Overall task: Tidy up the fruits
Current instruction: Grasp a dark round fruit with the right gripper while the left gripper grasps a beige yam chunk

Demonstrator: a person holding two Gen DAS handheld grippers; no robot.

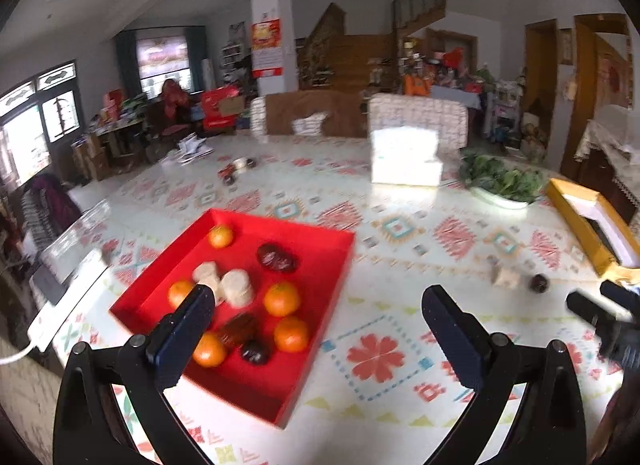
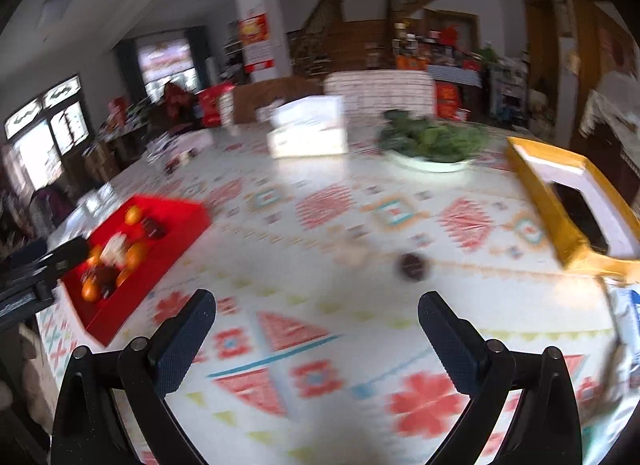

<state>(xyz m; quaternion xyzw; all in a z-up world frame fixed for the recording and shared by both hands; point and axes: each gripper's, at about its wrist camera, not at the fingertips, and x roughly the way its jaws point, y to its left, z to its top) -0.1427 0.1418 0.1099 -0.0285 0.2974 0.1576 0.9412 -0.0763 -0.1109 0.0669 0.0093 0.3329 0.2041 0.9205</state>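
The left tool (image 1: 320, 301) hangs above the patterned table (image 1: 384, 397) with its two fingers spread wide apart and nothing between them; its left finger (image 1: 188, 329) overlaps the near edge of the red tray (image 1: 316, 253), which lies just ahead and to the left of it. In the tray sit five oranges (image 1: 281, 298), a pair of pale round pieces (image 1: 237, 288) touching each other near the middle, and three dark fruits (image 1: 277, 257). Ahead and to the right of the left tool, a loose pale piece (image 1: 505, 277) and a dark round fruit (image 1: 538, 283) lie just beside each other on the cloth, well apart from the tray. The right tool (image 2: 316, 301) likewise has its fingers wide apart and empty, and from it the loose dark round fruit lies ahead, slightly right of centre, with the red tray off to its left. To the right of both tools stands a yellow box (image 1: 580, 221) with a white lining. Farther ahead sit a white dish of green leaves (image 2: 432, 143) and, to its left, a white tissue box (image 1: 406, 159). The right-wrist view is blurred, so finer detail cannot be told.
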